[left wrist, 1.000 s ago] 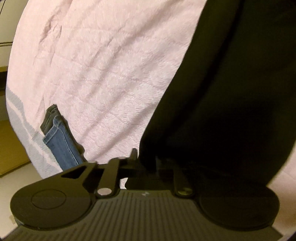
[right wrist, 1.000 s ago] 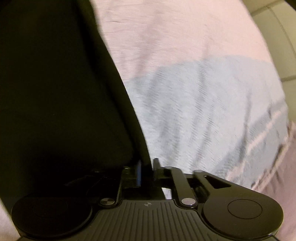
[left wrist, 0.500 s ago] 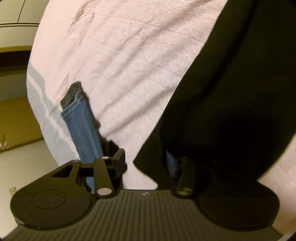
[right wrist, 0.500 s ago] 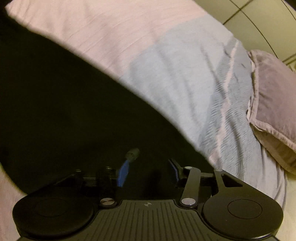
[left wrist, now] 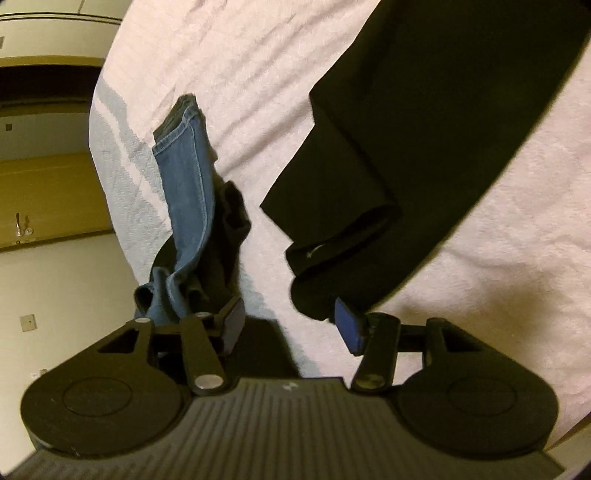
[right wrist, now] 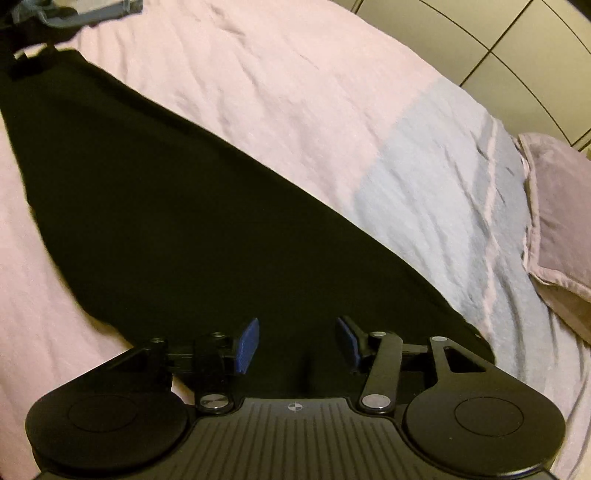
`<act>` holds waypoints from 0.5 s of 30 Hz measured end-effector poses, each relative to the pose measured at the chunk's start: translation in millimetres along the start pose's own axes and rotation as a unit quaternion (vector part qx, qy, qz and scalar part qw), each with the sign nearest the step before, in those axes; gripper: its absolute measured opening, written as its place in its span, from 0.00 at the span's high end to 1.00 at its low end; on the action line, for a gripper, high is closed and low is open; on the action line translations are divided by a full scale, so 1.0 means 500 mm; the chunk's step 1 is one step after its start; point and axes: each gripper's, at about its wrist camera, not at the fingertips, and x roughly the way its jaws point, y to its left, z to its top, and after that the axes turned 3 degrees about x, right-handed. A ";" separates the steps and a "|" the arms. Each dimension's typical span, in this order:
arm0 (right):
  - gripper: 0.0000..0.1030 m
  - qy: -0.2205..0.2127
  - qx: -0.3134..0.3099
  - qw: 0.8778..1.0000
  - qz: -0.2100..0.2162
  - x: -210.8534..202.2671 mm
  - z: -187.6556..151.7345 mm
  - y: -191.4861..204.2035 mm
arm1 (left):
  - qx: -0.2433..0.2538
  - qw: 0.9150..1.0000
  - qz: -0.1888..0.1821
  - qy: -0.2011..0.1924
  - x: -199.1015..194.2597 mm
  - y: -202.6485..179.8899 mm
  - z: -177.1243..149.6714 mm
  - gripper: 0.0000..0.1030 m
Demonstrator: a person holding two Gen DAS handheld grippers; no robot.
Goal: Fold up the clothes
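Observation:
A black garment (left wrist: 424, 122) lies folded flat in a long band on the pink bedspread (left wrist: 258, 66), its cuff-like open end (left wrist: 332, 236) pointing at the left gripper. My left gripper (left wrist: 290, 325) hovers just short of that end. Its jaws are opening, with only bedspread between them, and the blue right pad (left wrist: 347, 325) sits at the cloth's edge. In the right wrist view the same black garment (right wrist: 184, 221) runs diagonally. My right gripper (right wrist: 297, 345) hangs over its near end, jaws opening, gripping nothing.
Folded blue jeans (left wrist: 184, 177) with a dark piece beside them lie left of the garment, near the bed's edge; jeans (right wrist: 92, 11) also show at the top left. A mauve pillow (right wrist: 557, 229) rests on the grey-blue striped band (right wrist: 443, 206). Floor and wooden cabinet (left wrist: 48, 195) lie beyond.
Both grippers were shut on the black garment's edges a second ago; they let go, opened and drew back and up. The garment now lies flat on the bed.

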 end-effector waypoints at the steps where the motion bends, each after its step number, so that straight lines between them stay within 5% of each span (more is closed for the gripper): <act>1: 0.51 -0.003 0.007 1.000 0.004 -0.008 0.012 0.019 | 0.000 1.000 -0.004 -0.012 0.001 -0.007 -0.005 0.50; 5: 0.49 -0.012 0.016 1.000 0.013 -0.028 0.062 0.109 | 0.008 0.997 -0.027 -0.078 0.020 -0.039 -0.017 0.48; 10: 0.48 -0.015 0.027 1.000 -0.007 -0.030 0.151 0.255 | -0.010 0.979 -0.079 -0.185 0.082 -0.048 -0.005 0.38; 13: 0.47 -0.014 0.048 0.998 -0.024 -0.032 0.212 0.350 | -0.014 0.975 -0.076 -0.210 0.140 -0.028 0.001 0.56; 15: 0.46 -0.010 0.062 0.998 -0.021 -0.030 0.246 0.412 | -0.044 0.977 -0.043 -0.202 0.176 0.027 -0.017 0.58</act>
